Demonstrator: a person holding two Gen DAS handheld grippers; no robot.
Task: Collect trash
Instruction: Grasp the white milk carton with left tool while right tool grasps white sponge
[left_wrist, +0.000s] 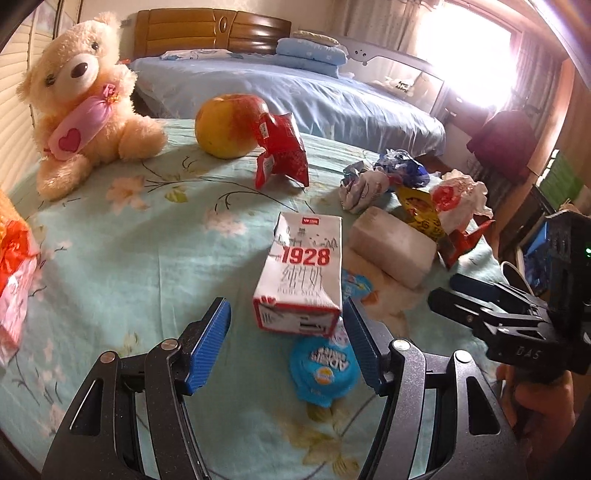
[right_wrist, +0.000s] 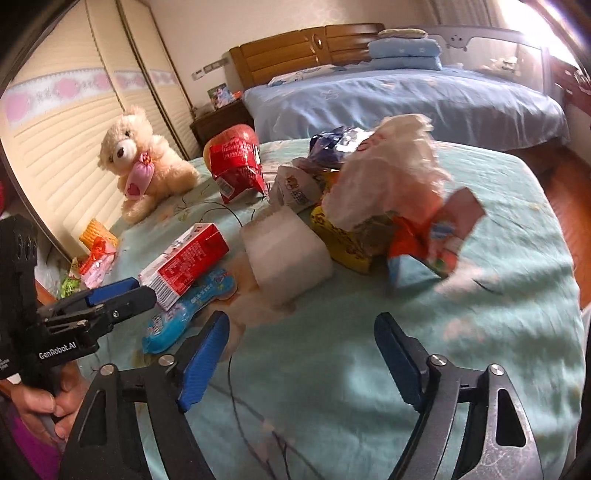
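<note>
A white and red milk carton marked 1928 (left_wrist: 301, 277) lies on the floral sheet, partly on a blue snack wrapper (left_wrist: 323, 369). My left gripper (left_wrist: 288, 347) is open, its blue pads either side of the carton's near end, not touching it. The carton (right_wrist: 184, 264) and blue wrapper (right_wrist: 184, 314) also show in the right wrist view. My right gripper (right_wrist: 301, 356) is open and empty above bare sheet, short of a white foam block (right_wrist: 286, 254). A pile of crumpled wrappers and tissue (right_wrist: 388, 206) lies beyond it. A red packet (left_wrist: 280, 147) stands by an apple (left_wrist: 225, 125).
A teddy bear (left_wrist: 81, 99) sits at the far left of the bed, near a louvred wardrobe (right_wrist: 55, 147). Orange and pink packets (left_wrist: 14, 280) lie at the left edge. A second bed with blue covers (left_wrist: 295, 96) stands behind. The right gripper's body (left_wrist: 517, 317) is close on my right.
</note>
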